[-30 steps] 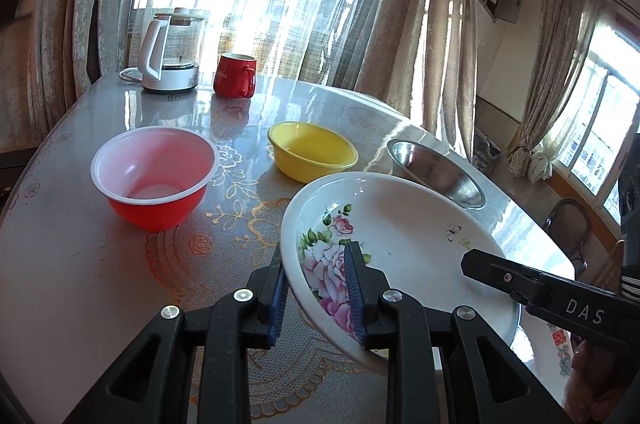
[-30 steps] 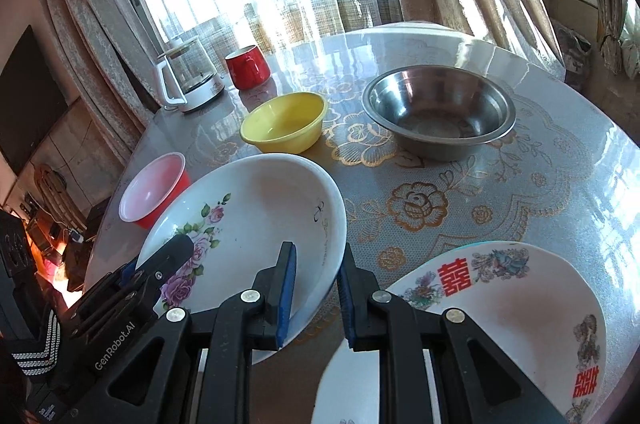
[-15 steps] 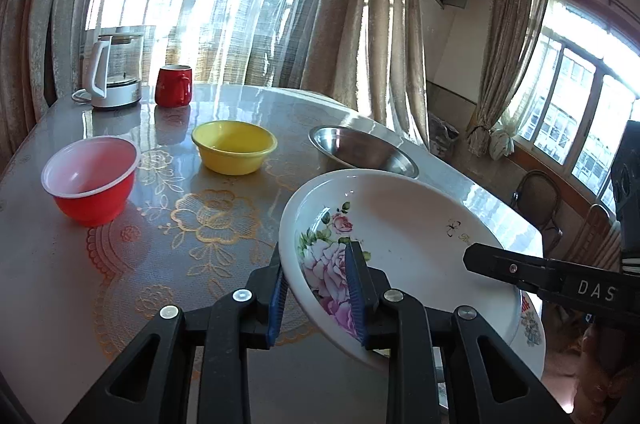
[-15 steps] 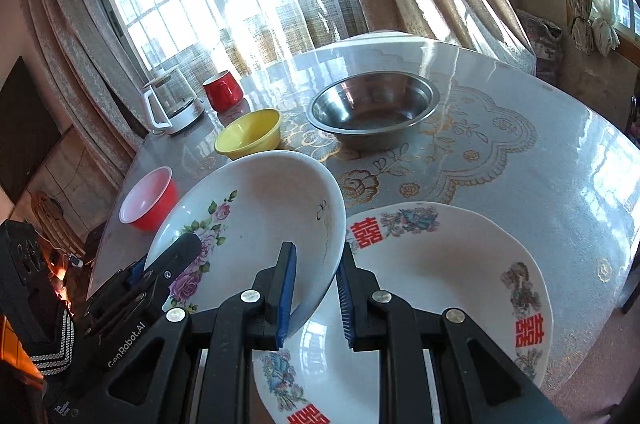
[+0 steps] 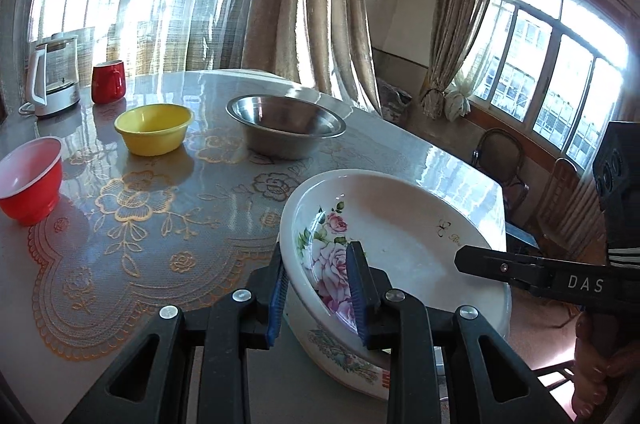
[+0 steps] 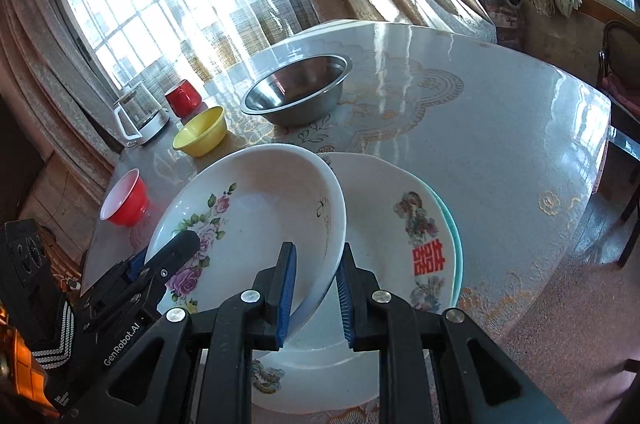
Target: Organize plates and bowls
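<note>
**A:** anyone catch any readable text here? All I got from the left wrist view is "DAS" in white caps on the black arm of the right tongs (image 5: 460, 260), over at 3 o'clock.

**B:** yep, and the right wrist view has "GenRobot.AI" in white on the left tongs (image 6: 188, 244), down at 8 o'clock. The plate (image 6: 400, 216) under the rose dish (image 6: 256, 208) has a red double-happiness character at 4 o'clock. The dish has small script near its rim, too tiny to read.
</note>
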A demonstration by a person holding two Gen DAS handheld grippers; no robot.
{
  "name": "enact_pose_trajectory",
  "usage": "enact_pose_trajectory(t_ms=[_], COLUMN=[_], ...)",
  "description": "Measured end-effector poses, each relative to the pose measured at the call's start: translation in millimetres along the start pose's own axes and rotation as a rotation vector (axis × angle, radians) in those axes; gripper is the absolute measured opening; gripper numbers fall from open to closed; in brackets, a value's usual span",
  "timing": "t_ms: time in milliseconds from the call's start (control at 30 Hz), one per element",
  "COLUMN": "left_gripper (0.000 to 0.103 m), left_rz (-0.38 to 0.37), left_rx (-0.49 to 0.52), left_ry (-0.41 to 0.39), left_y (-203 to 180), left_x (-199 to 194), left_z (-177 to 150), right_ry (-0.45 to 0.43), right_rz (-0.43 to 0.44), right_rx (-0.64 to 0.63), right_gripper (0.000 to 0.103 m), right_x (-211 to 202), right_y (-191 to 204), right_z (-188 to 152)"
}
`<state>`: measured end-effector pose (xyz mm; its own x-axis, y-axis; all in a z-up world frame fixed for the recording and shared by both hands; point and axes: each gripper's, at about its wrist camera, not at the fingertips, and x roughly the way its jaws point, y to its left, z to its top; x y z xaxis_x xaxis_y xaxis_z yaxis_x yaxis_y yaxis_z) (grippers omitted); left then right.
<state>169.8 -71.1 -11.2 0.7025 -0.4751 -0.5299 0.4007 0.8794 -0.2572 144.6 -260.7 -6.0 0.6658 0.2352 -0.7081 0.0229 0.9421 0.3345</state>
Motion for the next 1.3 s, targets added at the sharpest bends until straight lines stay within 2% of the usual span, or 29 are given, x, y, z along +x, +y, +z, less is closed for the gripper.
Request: enact_pose_trajectory(t_ms=[167, 300, 500, 600, 800, 1067, 1200, 1300], left_gripper=[0.028, 0.029, 0.047, 0.047, 0.047, 0.047, 0.055, 0.057], left_rz=[-0.074, -0.090, -0.124, -0.133, -0.164, -0.188, -0.194, -0.196], left_rx=[-0.012, -0.014, 0.012, 0.011, -0.015, -0.040, -0.010, -0.001], left_ry=[0.059, 0.116, 0.116, 0.116, 0.125, 0.135, 0.136, 0.135], left_y=[-5, -10, -18, -16, -8, -3, -8, -10], left_x=[6, 14, 12, 9, 3, -1, -4, -5], left_z=[-4, -9, -11, -11, -9, -7, -9, -10], right_ry=[0.027, 0.055, 0.064, 0.078, 0.101, 0.097, 0.091, 0.077], right_rz=[-0.014, -0.027, -0.060, -0.087, -0.089, -0.144, -0.174, -0.202], right_rx=[0.047, 0.075, 0.056, 0.053, 0.077, 0.019, -0.017, -0.050], right_gripper=[0.020, 0.020, 0.020, 0.021, 0.021, 0.014, 0.011, 0.009], right_x=[2, 5, 5, 6, 11, 16, 18, 18], right_y=[-17, -27, -27, -24, -28, -23, -20, -18], right_z=[-6, -10, -8, -4, 3, 7, 8, 9])
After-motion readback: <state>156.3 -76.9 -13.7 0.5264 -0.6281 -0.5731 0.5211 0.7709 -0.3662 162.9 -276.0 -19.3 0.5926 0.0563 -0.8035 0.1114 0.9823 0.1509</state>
